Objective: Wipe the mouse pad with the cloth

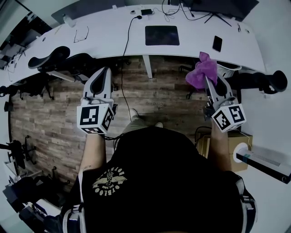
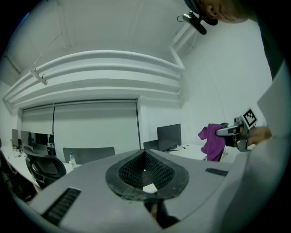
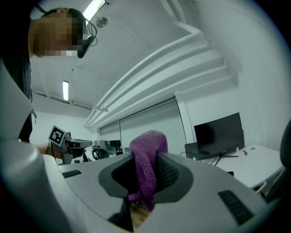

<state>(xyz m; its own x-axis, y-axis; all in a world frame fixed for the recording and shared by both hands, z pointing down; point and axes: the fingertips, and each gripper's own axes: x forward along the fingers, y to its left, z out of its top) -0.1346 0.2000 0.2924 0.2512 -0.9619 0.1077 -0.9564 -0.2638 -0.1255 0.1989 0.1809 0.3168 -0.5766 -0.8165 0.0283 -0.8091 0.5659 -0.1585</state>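
Observation:
A dark rectangular mouse pad [image 1: 162, 35] lies on the long white desk [image 1: 113, 32] ahead of me. My right gripper [image 1: 207, 78] is shut on a purple cloth [image 1: 203, 70], held in the air over the wooden floor, short of the desk. In the right gripper view the cloth [image 3: 146, 159] bulges up from between the pads of that gripper [image 3: 146, 166] and hangs down behind them. My left gripper [image 1: 106, 72] is raised at the left, shut and holding nothing. Its pads [image 2: 145, 157] meet at their tips. From the left gripper view the cloth [image 2: 212, 140] shows at the right.
On the desk lie a black phone [image 1: 217, 43], glasses [image 1: 81, 34] and cables, with a monitor [image 1: 218, 7] at the back. Black office chairs [image 1: 59, 59] stand at the left and another chair [image 1: 259, 81] at the right. A cardboard box [image 1: 229, 148] sits on the floor by my right arm.

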